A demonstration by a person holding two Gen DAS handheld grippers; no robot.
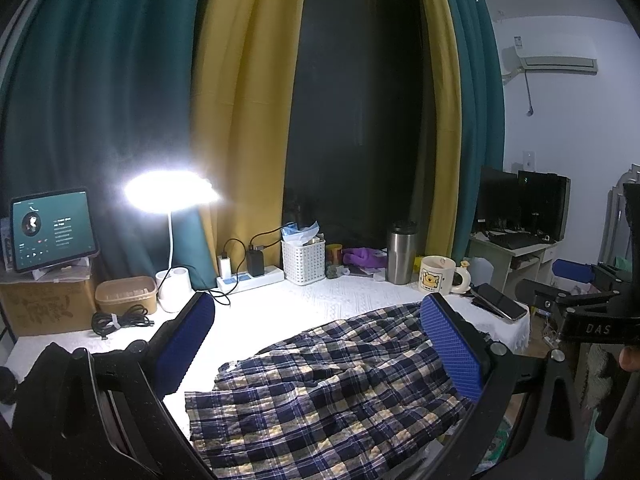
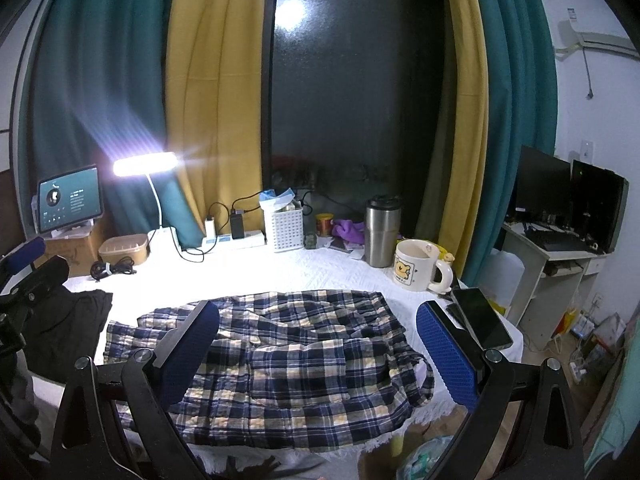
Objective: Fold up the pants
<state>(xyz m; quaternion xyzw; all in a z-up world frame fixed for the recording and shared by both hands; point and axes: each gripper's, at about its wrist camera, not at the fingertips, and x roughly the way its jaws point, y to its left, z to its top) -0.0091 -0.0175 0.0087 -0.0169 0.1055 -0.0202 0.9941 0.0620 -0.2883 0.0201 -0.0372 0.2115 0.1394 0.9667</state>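
Plaid pants [image 1: 320, 392] in navy, yellow and white lie crumpled and spread on the white tablecloth [image 1: 280, 304]. My left gripper [image 1: 318, 302] hovers open above their left part, blue pads wide apart, nothing between them. In the right wrist view the pants [image 2: 300, 360] fill the near middle of the table, with a waist tie loop hanging at the right edge. My right gripper [image 2: 318, 309] is open over them and holds nothing. The right gripper's body [image 1: 580, 308] shows at the far right of the left wrist view.
A phone [image 2: 482, 322], cartoon mug [image 2: 416, 266] and steel tumbler [image 2: 382, 232] stand at the right. A white basket [image 2: 284, 230], power strip [image 2: 236, 240], lit lamp [image 2: 144, 164], tablet [image 2: 68, 200] and cable coil [image 2: 112, 268] line the back. A black garment [image 2: 68, 328] lies left.
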